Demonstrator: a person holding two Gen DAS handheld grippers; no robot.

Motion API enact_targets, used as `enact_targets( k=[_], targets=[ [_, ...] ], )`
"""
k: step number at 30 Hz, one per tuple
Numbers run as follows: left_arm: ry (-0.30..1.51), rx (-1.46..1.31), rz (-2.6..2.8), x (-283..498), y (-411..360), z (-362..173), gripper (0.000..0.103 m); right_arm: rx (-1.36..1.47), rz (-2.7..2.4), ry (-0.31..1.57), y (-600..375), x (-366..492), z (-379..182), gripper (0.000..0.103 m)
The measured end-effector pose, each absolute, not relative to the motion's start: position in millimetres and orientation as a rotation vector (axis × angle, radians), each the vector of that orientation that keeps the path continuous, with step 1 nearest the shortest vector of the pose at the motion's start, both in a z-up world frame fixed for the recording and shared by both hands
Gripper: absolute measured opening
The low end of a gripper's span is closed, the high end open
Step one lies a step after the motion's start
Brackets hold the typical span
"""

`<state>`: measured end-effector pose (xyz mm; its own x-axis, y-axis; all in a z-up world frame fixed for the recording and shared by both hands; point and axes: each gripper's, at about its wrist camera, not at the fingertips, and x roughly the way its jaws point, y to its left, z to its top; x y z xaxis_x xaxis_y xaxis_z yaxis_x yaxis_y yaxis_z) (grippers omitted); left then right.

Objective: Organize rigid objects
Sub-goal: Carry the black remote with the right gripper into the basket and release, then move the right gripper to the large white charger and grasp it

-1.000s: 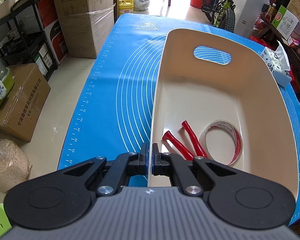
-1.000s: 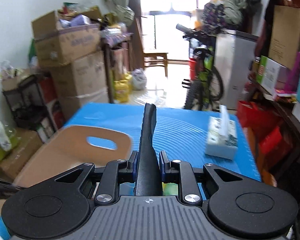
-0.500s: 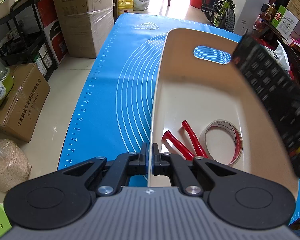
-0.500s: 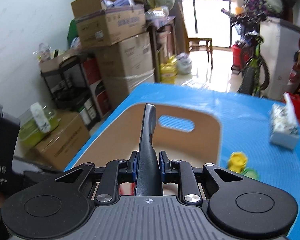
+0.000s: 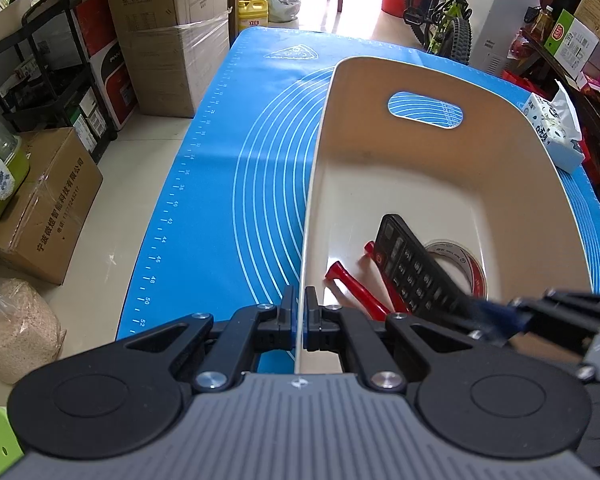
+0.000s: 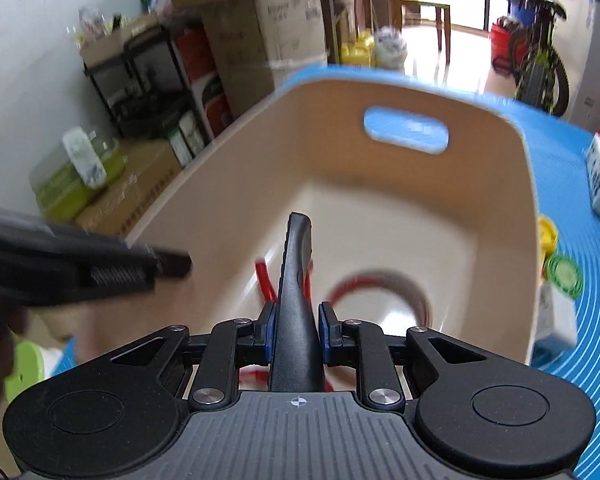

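Cream plastic fills both of my views: the storage bin (image 5: 440, 168) sits on the blue silicone mat (image 5: 236, 184), and I take it as my landmark. My left gripper (image 5: 299, 316) is pinched shut on the bin's near-left wall, the thin rim running straight up between its fingers, so I judge that hand is only steadying the bin.

My right gripper (image 6: 298, 330) is clamped on the black remote control (image 6: 298, 280), holding it by its near end. In the right wrist view the remote's long axis runs straight out from the jaws and points down into the bin, towards the far wall with the handle cut-out (image 6: 406, 130). From the left wrist view the remote control (image 5: 416, 268) slants down inside the bin, its far end low near the floor, lying over the red-handled tool (image 5: 354, 286) and just beside the roll of tape (image 5: 466, 260). Whether its tip already touches the floor I cannot tell; the right view is blurred.

What the release turns on, I think, is that slant: the remote lies ahead of and below the right jaws, so opening them should let it settle lengthwise along the bin. It may clatter onto the red handles.

Outside the bin, on its right side, a tissue pack (image 5: 552, 132) rests on the mat.
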<state>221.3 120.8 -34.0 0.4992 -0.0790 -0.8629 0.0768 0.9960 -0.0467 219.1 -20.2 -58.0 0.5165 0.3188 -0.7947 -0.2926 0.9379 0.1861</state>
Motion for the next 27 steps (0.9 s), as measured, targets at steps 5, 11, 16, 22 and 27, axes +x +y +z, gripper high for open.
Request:
enact_targets(
  k=[5, 11, 16, 22, 27],
  targets=[
    [1.045, 0.002, -0.092, 222, 121, -34, 0.004, -0.012, 0.376, 0.982, -18, 218, -60, 0.031],
    [1.044, 0.0, -0.091, 222, 121, -33, 0.004, -0.036, 0.377, 0.978, -19, 214, -59, 0.038],
    [1.044, 0.003, -0.09, 222, 120, -33, 0.004, -0.038, 0.362, 0.918, -25, 212, -46, 0.053],
    [1.044, 0.003, -0.088, 222, 121, -33, 0.004, 0.064, 0.36, 0.843, -51, 211, -18, 0.062],
    [1.044, 0.003, -0.088, 222, 121, -32, 0.004, 0.109, 0.304, 0.754, -83, 209, 8, 0.065]
  ],
)
